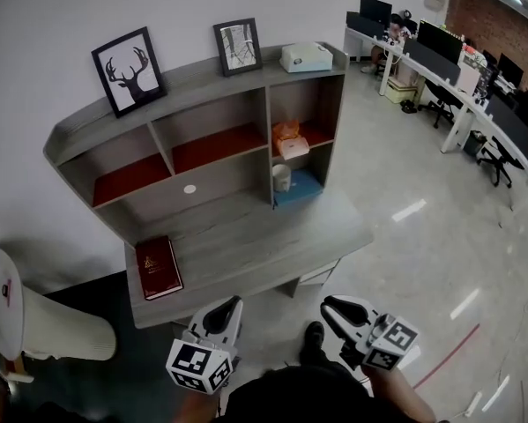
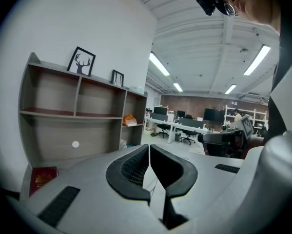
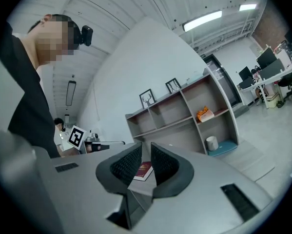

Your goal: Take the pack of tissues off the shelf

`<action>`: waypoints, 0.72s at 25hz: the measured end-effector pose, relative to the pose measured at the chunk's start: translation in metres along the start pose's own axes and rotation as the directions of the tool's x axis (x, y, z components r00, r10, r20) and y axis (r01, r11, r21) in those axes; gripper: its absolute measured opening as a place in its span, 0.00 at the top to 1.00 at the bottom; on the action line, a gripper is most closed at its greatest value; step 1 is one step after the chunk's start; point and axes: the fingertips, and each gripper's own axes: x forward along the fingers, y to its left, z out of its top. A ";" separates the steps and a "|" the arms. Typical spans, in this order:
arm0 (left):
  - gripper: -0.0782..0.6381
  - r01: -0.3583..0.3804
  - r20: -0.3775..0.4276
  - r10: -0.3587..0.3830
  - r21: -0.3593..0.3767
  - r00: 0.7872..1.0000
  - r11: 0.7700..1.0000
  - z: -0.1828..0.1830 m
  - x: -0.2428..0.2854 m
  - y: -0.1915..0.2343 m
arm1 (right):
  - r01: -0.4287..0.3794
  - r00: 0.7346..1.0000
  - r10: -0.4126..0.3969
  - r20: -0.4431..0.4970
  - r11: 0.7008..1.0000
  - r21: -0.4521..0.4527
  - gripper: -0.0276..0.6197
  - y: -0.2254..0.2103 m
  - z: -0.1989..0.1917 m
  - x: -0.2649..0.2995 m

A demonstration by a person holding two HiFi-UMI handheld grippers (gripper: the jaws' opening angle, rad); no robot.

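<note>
The pack of tissues [image 1: 289, 139], orange above white, lies on the red middle shelf in the right-hand compartment of the grey shelf unit [image 1: 211, 86]. It also shows small in the left gripper view as the pack [image 2: 129, 121] and in the right gripper view as the pack [image 3: 204, 114]. Both grippers hang low in front of the desk [image 1: 246, 236], well short of the shelf. My left gripper [image 1: 231, 303] [image 2: 149, 147] is shut, jaws meeting at the tips, empty. My right gripper [image 1: 327, 305] [image 3: 146, 147] stands open by a narrow gap with nothing in it.
A red book [image 1: 158, 267] lies at the desk's front left. A white cup [image 1: 282, 177] stands below the tissues on a blue base. Two framed pictures [image 1: 128, 70] and a white box [image 1: 306, 57] top the shelf. Office desks [image 1: 457, 69] line the right.
</note>
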 end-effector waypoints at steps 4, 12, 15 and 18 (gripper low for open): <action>0.86 -0.011 0.020 0.011 -0.004 1.000 1.000 0.029 0.058 -0.003 | -0.045 0.999 0.045 -0.020 0.999 -0.005 0.93 -0.053 0.028 0.015; 0.86 -0.065 0.040 0.066 -0.027 0.997 0.998 0.061 0.143 -0.003 | -0.112 0.991 0.110 -0.070 0.994 -0.017 0.93 -0.147 0.063 0.029; 0.86 -0.079 0.036 0.080 -0.038 0.996 0.996 0.063 0.160 0.009 | -0.123 0.991 0.122 -0.063 0.992 -0.021 0.93 -0.164 0.073 0.044; 0.86 -0.085 0.051 0.088 -0.058 0.995 0.995 0.068 0.175 0.027 | -0.129 0.989 0.128 -0.072 0.991 -0.019 0.93 -0.178 0.076 0.065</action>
